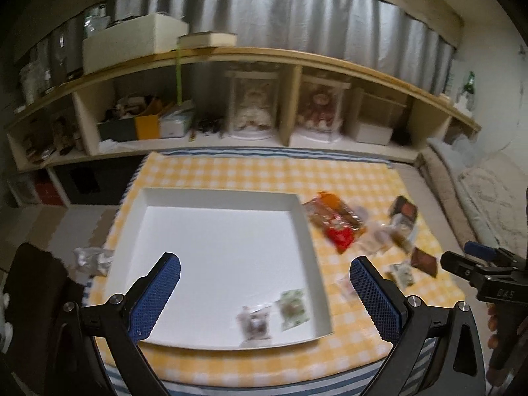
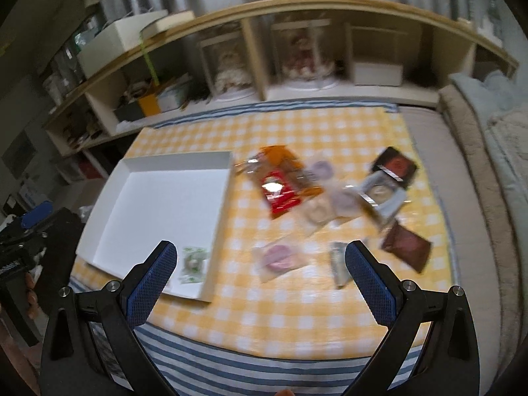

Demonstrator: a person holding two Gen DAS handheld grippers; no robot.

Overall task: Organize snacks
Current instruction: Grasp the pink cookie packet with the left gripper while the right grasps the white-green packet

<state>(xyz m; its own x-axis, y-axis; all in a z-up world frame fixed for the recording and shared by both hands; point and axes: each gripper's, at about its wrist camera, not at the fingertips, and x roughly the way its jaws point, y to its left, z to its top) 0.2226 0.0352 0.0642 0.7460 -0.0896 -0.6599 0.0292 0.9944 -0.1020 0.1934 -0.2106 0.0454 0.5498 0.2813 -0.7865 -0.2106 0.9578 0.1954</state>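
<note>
A white shallow box [image 1: 142,217] [image 2: 109,211] lies on the yellow checked cloth. Two small snack packets lie in its near right corner: a green one [image 1: 293,308] [image 2: 193,264] and a clear brownish one [image 1: 254,325]. Loose snacks lie to the right of the box: a red and orange bag [image 1: 336,227] [image 2: 280,181], a brown packet [image 1: 424,260] [image 2: 407,242], a dark red-faced packet [image 2: 394,165], a pink clear packet [image 2: 280,259]. My left gripper [image 1: 264,283] is open and empty above the box. My right gripper [image 2: 260,277] is open and empty above the pink packet.
A low wooden shelf [image 1: 297,66] with boxes and cased dolls runs along the back. A crumpled silver wrapper [image 1: 90,260] lies left of the box. Bedding [image 2: 488,151] borders the cloth on the right. The striped front edge [image 2: 264,366] is near.
</note>
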